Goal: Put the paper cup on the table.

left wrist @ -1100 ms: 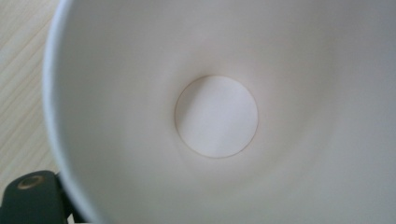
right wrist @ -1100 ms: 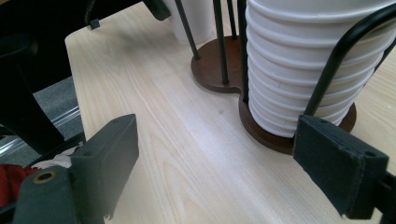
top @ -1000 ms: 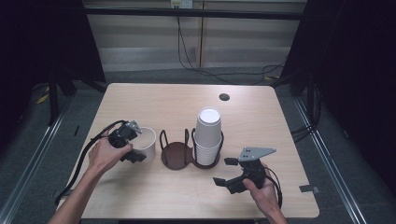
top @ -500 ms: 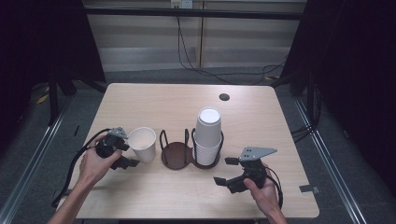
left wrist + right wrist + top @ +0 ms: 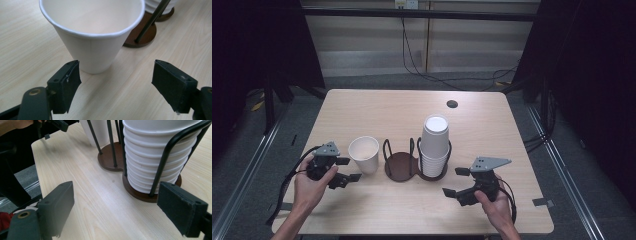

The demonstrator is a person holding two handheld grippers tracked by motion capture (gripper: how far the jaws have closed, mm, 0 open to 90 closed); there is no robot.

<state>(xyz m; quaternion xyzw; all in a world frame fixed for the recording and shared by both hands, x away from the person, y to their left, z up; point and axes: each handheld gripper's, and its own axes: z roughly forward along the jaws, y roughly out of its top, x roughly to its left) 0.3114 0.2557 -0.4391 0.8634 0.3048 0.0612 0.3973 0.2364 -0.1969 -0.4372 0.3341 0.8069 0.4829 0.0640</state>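
One paper cup [image 5: 364,154] is now standing free on the tabletop [image 5: 377,110], upright, mouth up, just left of the wire cup holder [image 5: 399,165]; a second ago it was at the left gripper [image 5: 348,169], half a second ago that gripper was already pulled off to the left, and now it is backed off further, toward the near left edge.

In the left gripper view the jaws are spread wide and nothing is between them; the cup [image 5: 96,45] sits just ahead of the left pad, apart from it; so it is read as released. Judged: the set-down of this cup is done and the left hand is freed for the next pick.

The right gripper [image 5: 454,181] is unchanged; it is held low near the front right, jaws wide, nothing gripped, aimed at the nested cup stack [image 5: 155,157] in the holder's right ring; the left ring is seen empty.

No brand, label or print can be read on the cups, holder or tabletop.
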